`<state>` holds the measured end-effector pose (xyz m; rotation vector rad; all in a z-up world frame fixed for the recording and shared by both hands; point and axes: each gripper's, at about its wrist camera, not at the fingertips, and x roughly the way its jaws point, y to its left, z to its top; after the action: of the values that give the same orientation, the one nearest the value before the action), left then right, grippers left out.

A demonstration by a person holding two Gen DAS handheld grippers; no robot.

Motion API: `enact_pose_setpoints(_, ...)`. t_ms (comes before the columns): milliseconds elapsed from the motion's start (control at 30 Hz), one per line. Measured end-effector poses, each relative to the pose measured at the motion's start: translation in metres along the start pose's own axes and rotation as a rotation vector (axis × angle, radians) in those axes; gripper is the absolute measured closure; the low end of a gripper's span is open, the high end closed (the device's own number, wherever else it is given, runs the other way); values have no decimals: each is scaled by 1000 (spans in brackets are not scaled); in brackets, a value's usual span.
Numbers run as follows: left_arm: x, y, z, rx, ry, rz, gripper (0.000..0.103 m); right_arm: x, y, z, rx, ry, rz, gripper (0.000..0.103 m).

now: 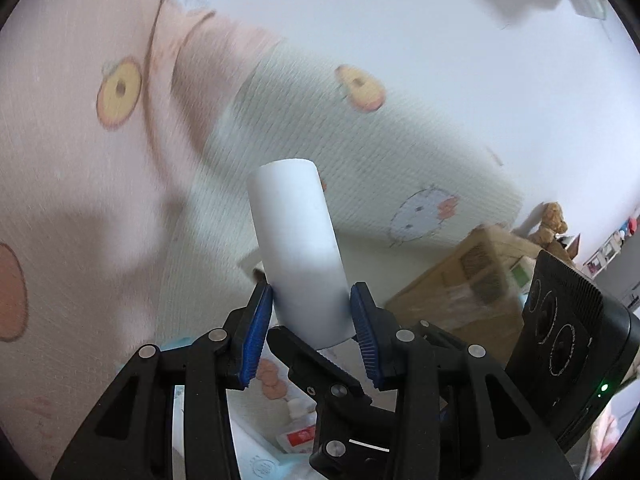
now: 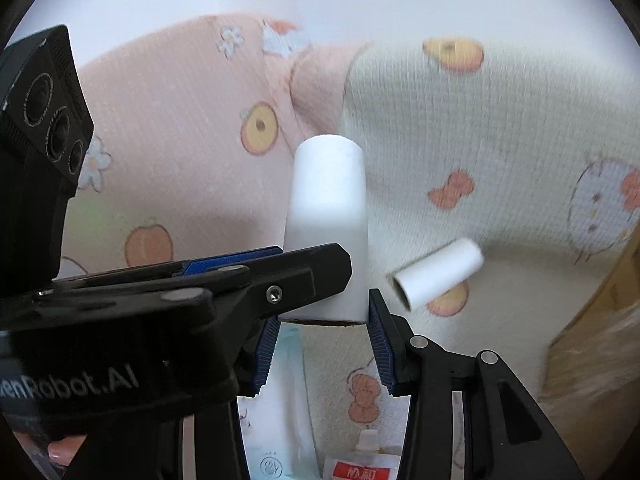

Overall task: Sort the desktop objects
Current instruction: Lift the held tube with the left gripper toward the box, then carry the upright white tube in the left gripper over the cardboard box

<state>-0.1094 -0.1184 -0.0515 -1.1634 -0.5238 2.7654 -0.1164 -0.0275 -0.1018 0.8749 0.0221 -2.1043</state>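
Well above the patterned cloth (image 1: 80, 200), lifted clear and tilted a little: white tube (image 1: 296, 248), paper-skinned, with a brown cardboard rim showing at its near end. Looks light and hollow, fairly stiff along its length yet easy to crush across it, most of all at the open ends. Looks smooth too, so likely to slide under a loose grip and to dent under a hard one. Clamped around the lower body by the left gripper (image 1: 312, 292), ribbed blue pads (image 1: 256, 332) pressing on opposite sides. Caught as well at the very near end by the right gripper (image 2: 323, 306), closed on the rim: one pad plainly against it, the other half hidden behind the left gripper's crossing finger (image 2: 296, 276) but seeming to touch. Better taken across the round middle, away from either rim, with moderate squeeze and pads square to the wall. Off to the right, apart from both grippers: second white tube (image 2: 440, 270), open end turned toward the near left; too blurred to tell whether resting on the cloth. Nearer, at the bottom edge, small pouch with a red label (image 2: 360, 468). Far right, brown cardboard box (image 1: 460, 292).
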Motion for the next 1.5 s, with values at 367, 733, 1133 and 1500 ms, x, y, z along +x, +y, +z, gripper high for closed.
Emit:
enact_pose_setpoints(367,-54,-50,13,97,-93,-49,59,-65,12,28,-23,-121,-48,63)
enact_pose_setpoints(733,-93,-109,14,183,-158,-92,59,-133,19,33,-60,-206,-111,63)
enact_pose_setpoints(1133,-77,-165,2,258,-133,-120,59,-177,-15,26,-13,-220,-168,63)
enact_pose_setpoints(1500,-45,-213,3,288,-54,-190,59,-207,-60,18,46,-202,-244,63)
